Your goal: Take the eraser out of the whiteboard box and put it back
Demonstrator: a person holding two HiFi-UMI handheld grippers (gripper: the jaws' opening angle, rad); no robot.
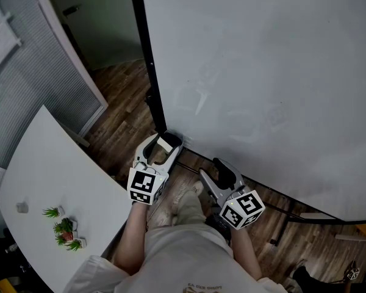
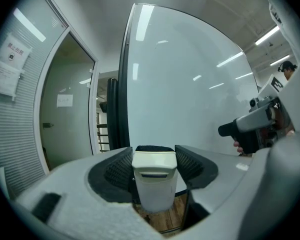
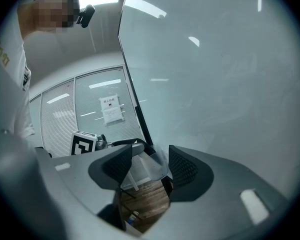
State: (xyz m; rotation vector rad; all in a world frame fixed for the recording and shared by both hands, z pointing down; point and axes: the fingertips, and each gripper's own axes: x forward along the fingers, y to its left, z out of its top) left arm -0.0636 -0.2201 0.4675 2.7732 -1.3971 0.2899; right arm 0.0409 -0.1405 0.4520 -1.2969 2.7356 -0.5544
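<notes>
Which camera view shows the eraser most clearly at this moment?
The left gripper view: the eraser fills the centre, cream body and black felt clear, clamped by the left gripper. The head view shows only its small cream top. In the right gripper view I cannot make it out.

the left forearm (image 1: 133,240) and the right forearm (image 1: 247,252) are reaching forward side by side. the left gripper (image 1: 163,146) is tilting slightly downward, its jaws clamping the eraser (image 2: 154,179). the right gripper (image 1: 218,165) is hovering level just beside it, jaws standing apart, gripping nothing.
</notes>
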